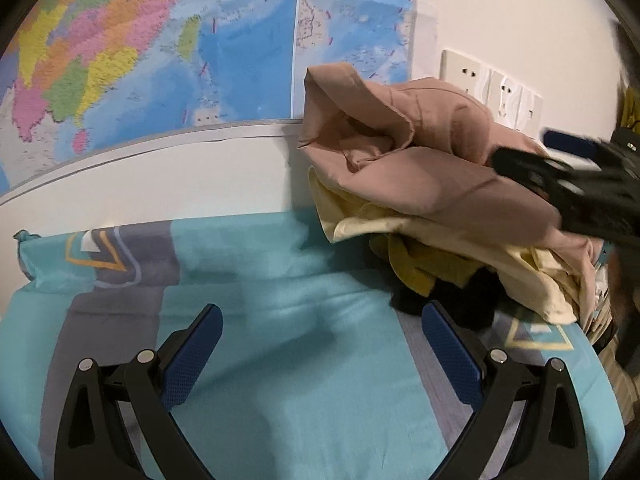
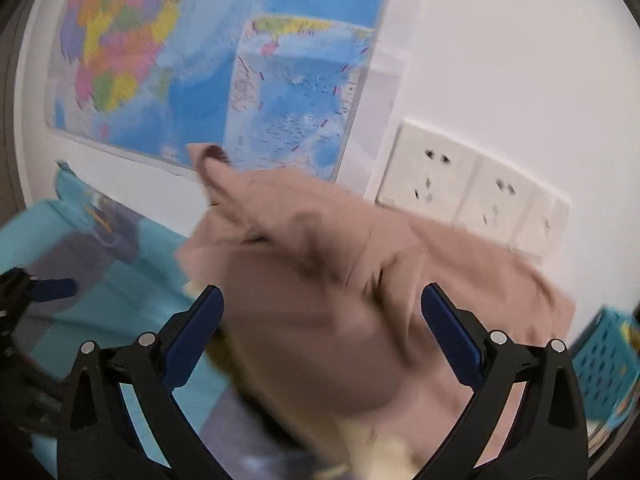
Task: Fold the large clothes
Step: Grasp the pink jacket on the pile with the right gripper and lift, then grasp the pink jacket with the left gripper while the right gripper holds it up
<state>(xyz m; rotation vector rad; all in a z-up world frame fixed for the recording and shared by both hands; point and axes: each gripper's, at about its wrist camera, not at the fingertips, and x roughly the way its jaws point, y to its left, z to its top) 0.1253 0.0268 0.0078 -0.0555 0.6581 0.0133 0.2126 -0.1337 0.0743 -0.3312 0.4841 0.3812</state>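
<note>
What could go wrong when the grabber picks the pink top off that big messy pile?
1. The pink garment lies on top of a cream one and a mustard one, so the open right gripper, spread wide over it, might pinch two layers and drag extras along.
2. The pile sits against the wall near the sockets and map; a big swing could bump them.
3. The left gripper is open over the bedsheet, not helping, so the garment may lift bunched.

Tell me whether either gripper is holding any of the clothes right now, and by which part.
Nothing is held. The left gripper is open over the bedsheet; the right gripper is open, fingers spread around the pink garment, not closed on it.
</note>
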